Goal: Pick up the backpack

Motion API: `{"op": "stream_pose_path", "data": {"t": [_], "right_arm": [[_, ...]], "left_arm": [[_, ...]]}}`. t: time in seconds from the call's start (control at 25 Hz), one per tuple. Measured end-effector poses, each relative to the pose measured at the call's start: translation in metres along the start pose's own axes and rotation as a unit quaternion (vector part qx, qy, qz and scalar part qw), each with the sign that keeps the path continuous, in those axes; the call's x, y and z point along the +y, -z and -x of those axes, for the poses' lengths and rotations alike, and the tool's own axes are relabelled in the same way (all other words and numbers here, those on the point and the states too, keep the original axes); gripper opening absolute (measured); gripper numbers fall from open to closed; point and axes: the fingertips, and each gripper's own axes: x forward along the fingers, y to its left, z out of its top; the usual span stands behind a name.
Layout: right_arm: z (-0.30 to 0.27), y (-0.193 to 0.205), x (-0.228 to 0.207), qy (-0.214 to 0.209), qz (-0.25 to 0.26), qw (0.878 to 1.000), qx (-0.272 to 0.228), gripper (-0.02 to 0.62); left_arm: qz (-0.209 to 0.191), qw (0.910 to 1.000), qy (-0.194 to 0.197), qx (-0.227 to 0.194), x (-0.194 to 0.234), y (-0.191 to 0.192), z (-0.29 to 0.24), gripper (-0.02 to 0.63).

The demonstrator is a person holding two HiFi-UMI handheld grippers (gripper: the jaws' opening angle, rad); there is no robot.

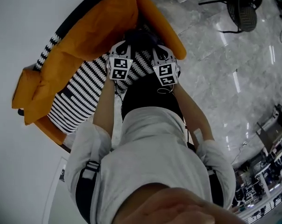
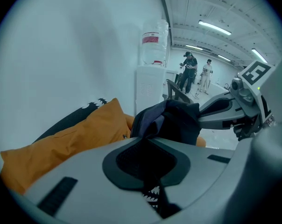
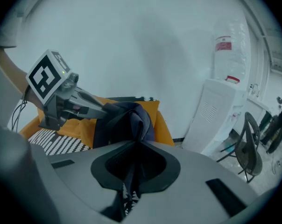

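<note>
The dark backpack (image 1: 140, 35) hangs bunched between both grippers over the orange sofa; a black mass (image 1: 149, 96) below them looks like its body. My left gripper (image 1: 130, 45) is shut on a fold of its dark fabric (image 2: 171, 120), which rises out of the closed jaws (image 2: 149, 141). My right gripper (image 1: 153, 45) is shut on another fold (image 3: 127, 118), pinched in its jaws (image 3: 131, 155). The two grippers sit close side by side: the right one (image 2: 234, 108) shows in the left gripper view and the left one (image 3: 66, 104) in the right gripper view.
An orange cushion (image 1: 99, 31) and a black-and-white striped cover (image 1: 80, 97) lie on the sofa against a white wall. A white water dispenser (image 3: 215, 106) stands to the right, with a dark chair (image 1: 243, 6) beyond it. Two people (image 2: 191, 73) stand far off.
</note>
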Motion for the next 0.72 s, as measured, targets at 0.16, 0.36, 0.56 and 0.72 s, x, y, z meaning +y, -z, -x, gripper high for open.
{"op": "stream_pose_path", "data": {"t": [0.16,0.36,0.56,0.72], "right_arm": [[0.003,-0.016,0.008,-0.026,0.038,0.999,-0.001,0.054],[0.008,-0.037,0.019,-0.037,0.055,0.998,-0.017,0.054],[0.016,-0.069,0.03,-0.05,0.07,0.996,-0.039,0.054],[0.024,-0.087,0.036,-0.062,0.066,0.994,-0.054,0.054]], "left_arm": [[0.013,0.9998,-0.015,-0.006,0.008,-0.008,0.016,0.028],[0.018,0.9988,-0.042,-0.014,0.017,-0.015,0.037,0.028],[0.035,0.9963,-0.071,-0.033,0.028,-0.027,0.068,0.028],[0.045,0.9939,-0.089,-0.048,0.031,-0.035,0.09,0.028]]}}
